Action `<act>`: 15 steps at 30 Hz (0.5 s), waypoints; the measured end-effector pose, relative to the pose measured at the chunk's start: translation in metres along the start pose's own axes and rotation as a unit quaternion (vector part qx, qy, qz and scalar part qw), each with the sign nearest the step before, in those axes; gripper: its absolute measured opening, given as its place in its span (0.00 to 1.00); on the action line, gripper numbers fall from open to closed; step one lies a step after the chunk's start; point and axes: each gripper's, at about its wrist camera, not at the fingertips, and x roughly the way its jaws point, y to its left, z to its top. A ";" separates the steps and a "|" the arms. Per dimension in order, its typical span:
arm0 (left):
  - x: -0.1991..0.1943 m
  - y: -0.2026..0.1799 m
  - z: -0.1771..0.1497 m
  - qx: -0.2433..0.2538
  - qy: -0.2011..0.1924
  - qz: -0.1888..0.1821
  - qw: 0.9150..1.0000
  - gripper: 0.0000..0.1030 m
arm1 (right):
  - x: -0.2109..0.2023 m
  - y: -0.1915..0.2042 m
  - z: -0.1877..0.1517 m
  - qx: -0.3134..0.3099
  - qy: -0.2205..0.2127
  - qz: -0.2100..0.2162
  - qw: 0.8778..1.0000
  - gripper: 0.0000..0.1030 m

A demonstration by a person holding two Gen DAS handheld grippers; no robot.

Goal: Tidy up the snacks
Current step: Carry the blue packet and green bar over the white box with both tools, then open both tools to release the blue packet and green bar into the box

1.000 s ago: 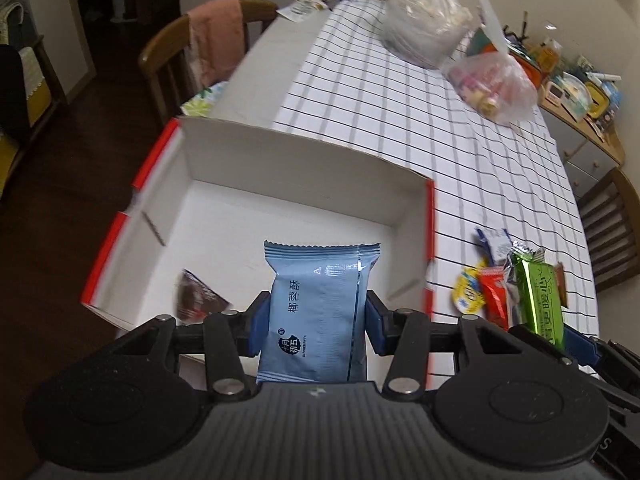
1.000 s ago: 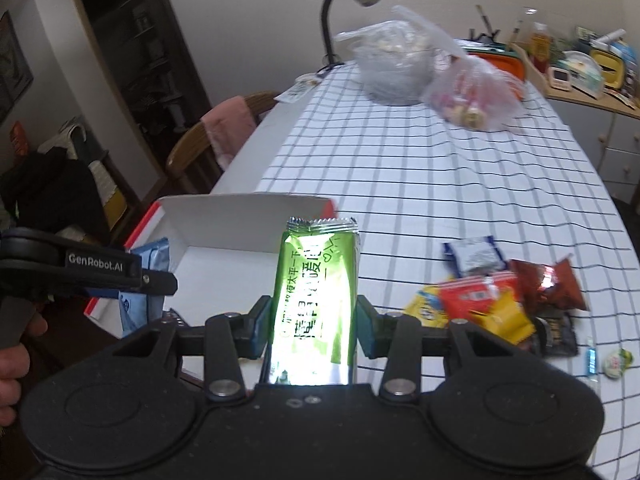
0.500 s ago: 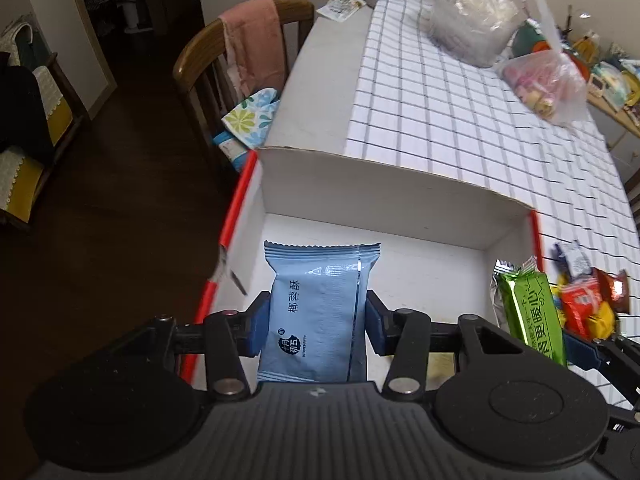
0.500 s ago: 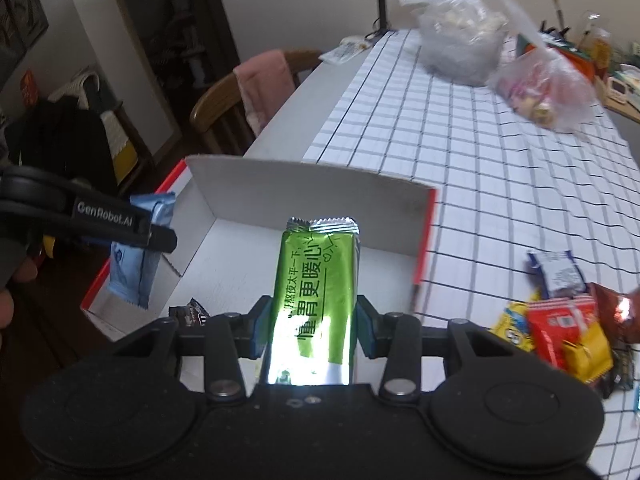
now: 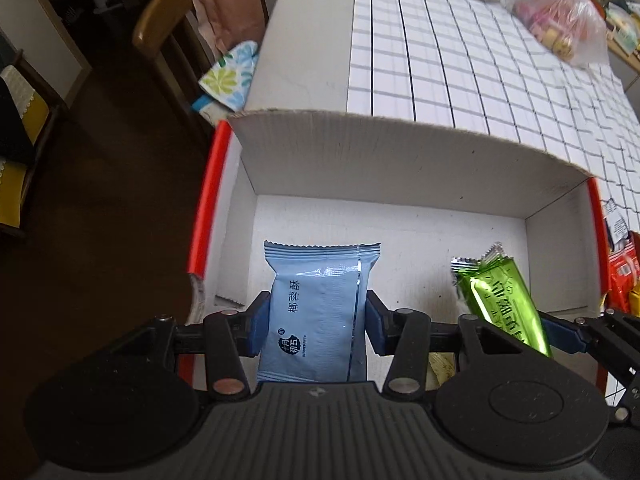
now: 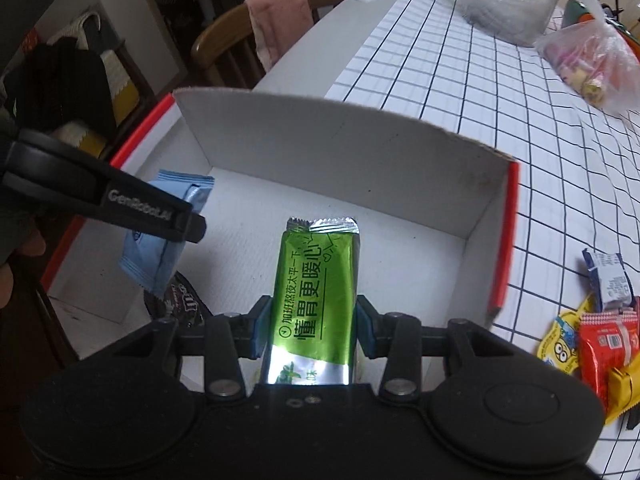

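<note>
My left gripper (image 5: 316, 322) is shut on a light blue snack packet (image 5: 320, 300) and holds it over the left part of a white cardboard box with red edges (image 5: 400, 160). My right gripper (image 6: 314, 322) is shut on a green foil snack bar (image 6: 316, 292) and holds it over the box's middle (image 6: 340, 152). The green bar also shows in the left wrist view (image 5: 500, 300), and the blue packet in the right wrist view (image 6: 164, 236). A dark chocolate packet (image 6: 180, 304) lies on the box floor under the left gripper (image 6: 120, 204).
Loose snack packets (image 6: 596, 332) lie on the checked tablecloth (image 6: 500, 92) right of the box. Two plastic bags (image 6: 508, 0) stand at the far end. A wooden chair with a pink cloth (image 6: 276, 28) stands at the table's left side.
Both grippers have moved forward and down over the box with their packets. The box now looks closer and fills more of both views.
</note>
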 end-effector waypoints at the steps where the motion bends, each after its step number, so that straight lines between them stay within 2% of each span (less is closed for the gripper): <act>1: 0.003 -0.001 0.001 0.004 0.005 0.001 1.000 0.46 | 0.003 0.000 0.001 -0.001 0.004 -0.003 1.000 0.40; 7: 0.023 -0.009 0.004 0.028 0.046 0.017 0.998 0.46 | 0.015 0.001 0.003 -0.005 0.026 -0.014 1.000 0.40; 10: 0.030 -0.010 0.006 0.032 0.063 0.012 0.997 0.46 | 0.018 0.001 0.004 -0.006 0.033 -0.015 0.999 0.40; 15: 0.034 -0.013 0.008 0.037 0.070 0.014 0.997 0.46 | 0.018 0.002 0.005 -0.008 0.034 -0.019 0.999 0.43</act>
